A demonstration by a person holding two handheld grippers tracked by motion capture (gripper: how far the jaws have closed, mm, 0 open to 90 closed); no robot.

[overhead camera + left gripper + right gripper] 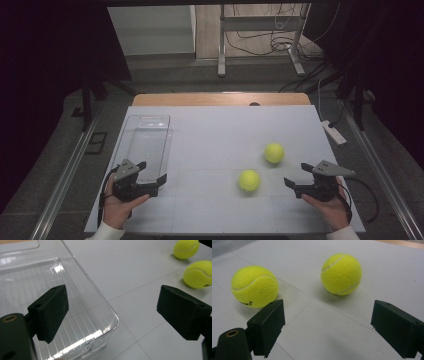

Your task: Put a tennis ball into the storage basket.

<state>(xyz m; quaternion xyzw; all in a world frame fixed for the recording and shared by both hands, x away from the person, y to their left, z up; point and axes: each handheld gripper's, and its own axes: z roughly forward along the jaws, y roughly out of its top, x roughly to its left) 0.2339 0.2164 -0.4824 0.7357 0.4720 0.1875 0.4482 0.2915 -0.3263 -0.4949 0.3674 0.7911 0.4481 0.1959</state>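
Two yellow tennis balls lie on the white table: one nearer me (pixel 249 180) (pixel 198 273) (pixel 254 286), the other a little farther and to the right (pixel 274 153) (pixel 186 248) (pixel 341 273). A clear plastic tray (pixel 131 120) (pixel 100 300) stands empty at the left. My left gripper (pixel 154 172) (pixel 112 307) is open at the tray's near right corner, nothing between its jaws. My right gripper (pixel 295 174) (pixel 328 315) is open too, a short way right of the nearer ball and pointing toward both balls without touching either.
The white table top (pixel 215 130) ends in a wooden strip (pixel 220 99) at the far side. A white power strip (pixel 334 132) lies off the right edge. Beyond stand a metal frame (pixel 260 45) and cables on the floor.
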